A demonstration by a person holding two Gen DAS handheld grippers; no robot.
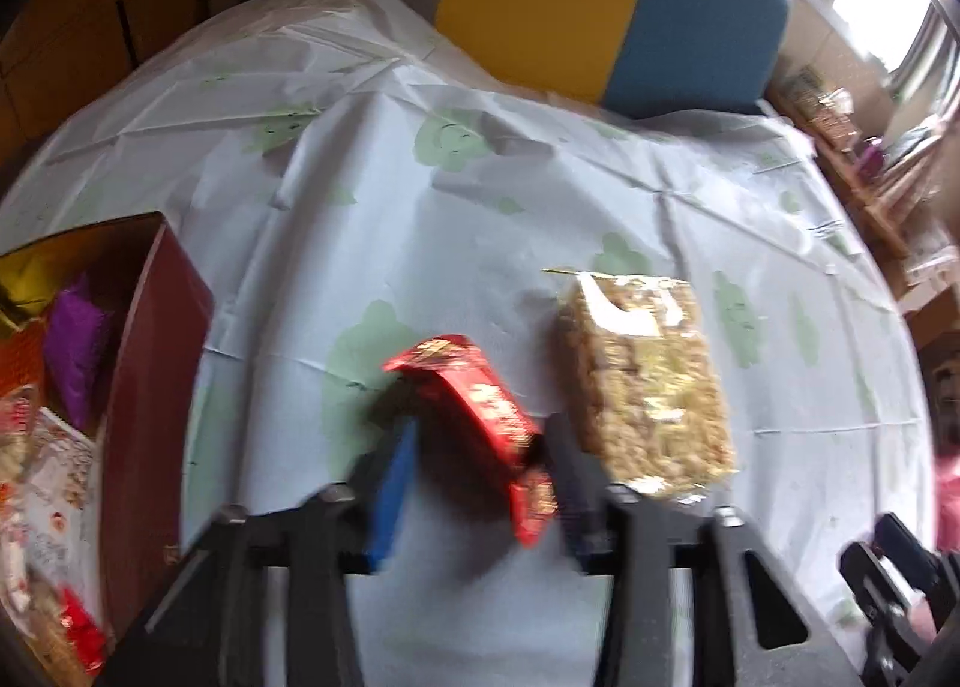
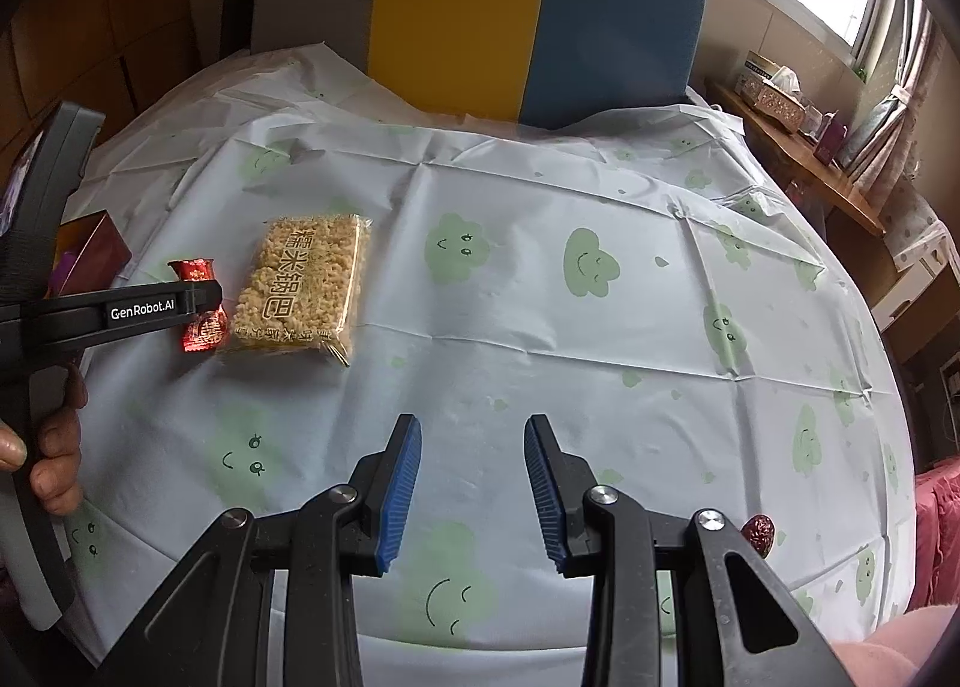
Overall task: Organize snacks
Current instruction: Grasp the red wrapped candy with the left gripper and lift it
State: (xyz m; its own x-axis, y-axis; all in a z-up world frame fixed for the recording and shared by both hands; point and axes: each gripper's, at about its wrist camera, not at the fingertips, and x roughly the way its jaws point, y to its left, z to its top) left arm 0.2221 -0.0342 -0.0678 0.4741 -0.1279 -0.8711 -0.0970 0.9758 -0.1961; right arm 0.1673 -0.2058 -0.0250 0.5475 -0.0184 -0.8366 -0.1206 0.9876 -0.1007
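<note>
Tablecloth bare mostly. Maroon box left of rice-cracker pack. Left gripper clamped on red candy, just beside pack. Right gripper apart, idle. Lift clear of pack, carry boxward level.

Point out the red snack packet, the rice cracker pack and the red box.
red snack packet [image 1: 474,405], left wrist view, wrapper middle
rice cracker pack [image 2: 306,282], right wrist view, printed face
red box [image 1: 156,387], left wrist view, side wall

red snack packet: 1 | rice cracker pack: 1 | red date: 1 | box: 1
</note>
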